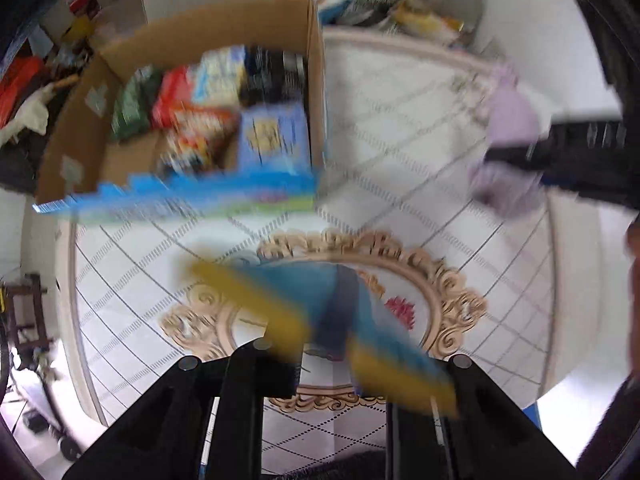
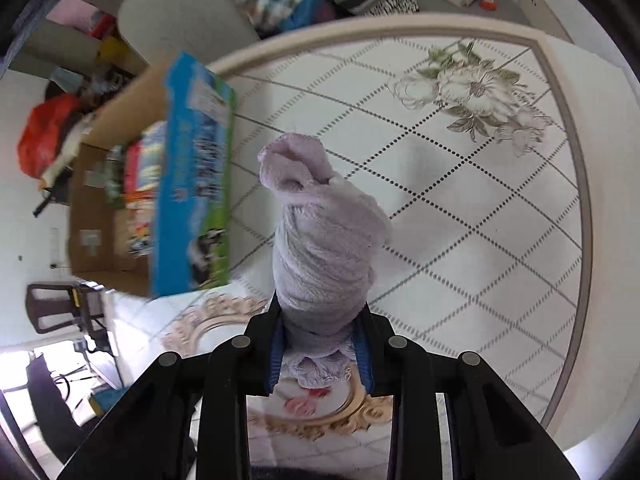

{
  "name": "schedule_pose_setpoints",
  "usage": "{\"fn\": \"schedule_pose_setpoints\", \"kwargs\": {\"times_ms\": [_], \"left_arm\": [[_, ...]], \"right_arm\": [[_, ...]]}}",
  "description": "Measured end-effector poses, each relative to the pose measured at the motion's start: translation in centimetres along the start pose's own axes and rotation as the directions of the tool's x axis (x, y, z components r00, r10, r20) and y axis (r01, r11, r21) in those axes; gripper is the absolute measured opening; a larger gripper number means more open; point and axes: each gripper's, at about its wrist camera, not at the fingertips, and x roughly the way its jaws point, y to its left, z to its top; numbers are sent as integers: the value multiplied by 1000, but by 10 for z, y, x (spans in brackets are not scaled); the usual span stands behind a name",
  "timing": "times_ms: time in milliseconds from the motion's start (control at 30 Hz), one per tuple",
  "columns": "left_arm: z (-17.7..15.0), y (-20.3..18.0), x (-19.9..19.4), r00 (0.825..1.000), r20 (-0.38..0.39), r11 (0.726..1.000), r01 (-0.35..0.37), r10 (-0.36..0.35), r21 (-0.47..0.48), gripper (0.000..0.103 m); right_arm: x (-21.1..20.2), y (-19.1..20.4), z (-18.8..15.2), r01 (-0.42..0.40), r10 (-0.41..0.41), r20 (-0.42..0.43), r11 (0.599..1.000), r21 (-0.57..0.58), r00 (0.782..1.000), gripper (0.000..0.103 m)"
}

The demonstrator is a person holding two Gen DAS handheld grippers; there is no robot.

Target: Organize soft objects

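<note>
Right gripper [image 2: 320, 344]: I have it clamped on the lilac rolled cloth [image 2: 324, 240].
Left gripper [image 1: 320, 360]: clamped on a blue-yellow item [image 1: 320, 308].
Cardboard box [image 2: 120, 128]: lies left of the cloth.
</note>
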Motion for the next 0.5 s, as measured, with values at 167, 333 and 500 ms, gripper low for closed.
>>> {"fn": "schedule_pose_setpoints", "kwargs": {"times_ms": [167,333,500], "left_arm": [[19,36,-53,994,92,998,57,-54,-32,14],[46,93,-86,985,172,998,27,-16,-63,14],[76,165,-83,983,178,992,-22,43,-121,14]], "right_arm": [[-41,41,-21,-60,61,52,998,-25,997,32],[-54,97,-27,-101,105,73,993,-64,992,32],[-34,166,-16,-125,131,47,985,-116,990,32]]}}
